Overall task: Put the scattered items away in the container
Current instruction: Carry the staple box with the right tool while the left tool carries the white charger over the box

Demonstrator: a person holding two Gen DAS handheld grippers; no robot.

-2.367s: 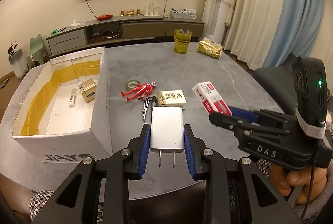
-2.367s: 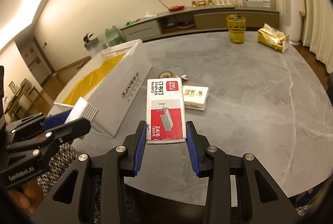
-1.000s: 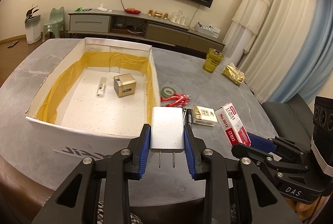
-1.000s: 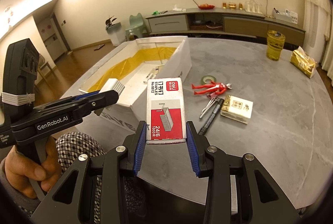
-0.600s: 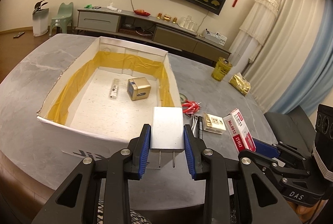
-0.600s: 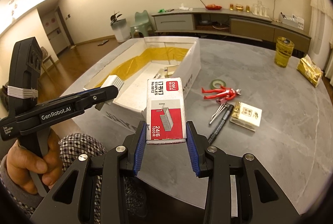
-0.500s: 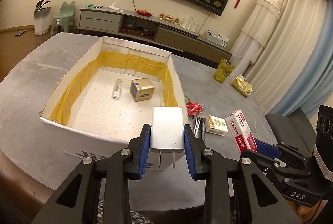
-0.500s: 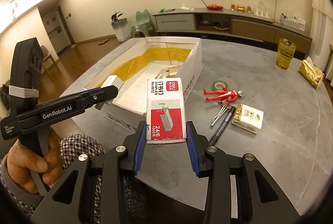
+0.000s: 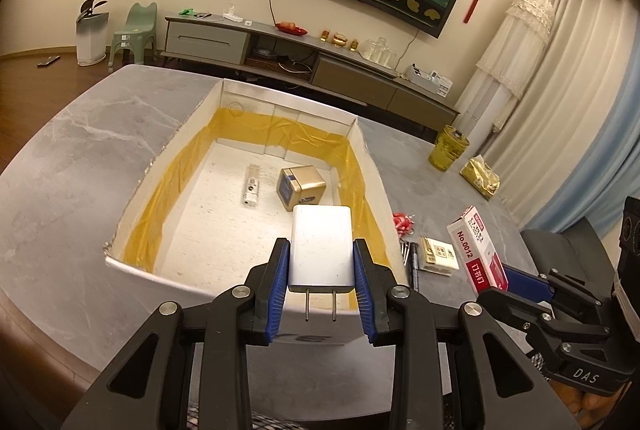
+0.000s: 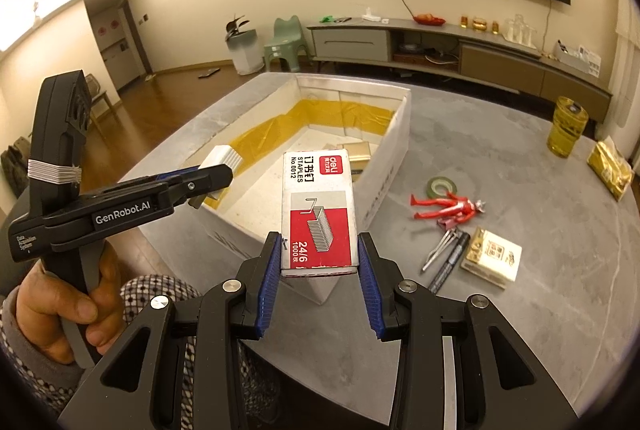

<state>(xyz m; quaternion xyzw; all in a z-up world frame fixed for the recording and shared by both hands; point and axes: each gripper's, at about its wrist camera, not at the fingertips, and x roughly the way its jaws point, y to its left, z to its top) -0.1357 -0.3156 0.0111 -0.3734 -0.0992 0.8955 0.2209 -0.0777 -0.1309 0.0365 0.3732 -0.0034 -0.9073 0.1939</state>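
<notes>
The white box [image 9: 374, 166] stands open at the top, and most of its floor lies bare: only a gold cube [image 9: 300, 187] and a small white stick [image 9: 251, 185] sit toward the far end, so the near half offers free room. Its near wall [image 9: 224, 284] rises between the left claw [image 9: 321, 284] and that floor. To the right of the box the tabletop [image 10: 560, 230] is crowded (a tape roll [image 10: 441, 186], red figure [image 10: 448, 208], pen [image 10: 448, 264], what may be tweezers, and a small carton [image 10: 492, 256]). Farther right the tabletop runs clear to a yellow jar [image 10: 567, 132] and gold packet [image 10: 610, 166].
</notes>
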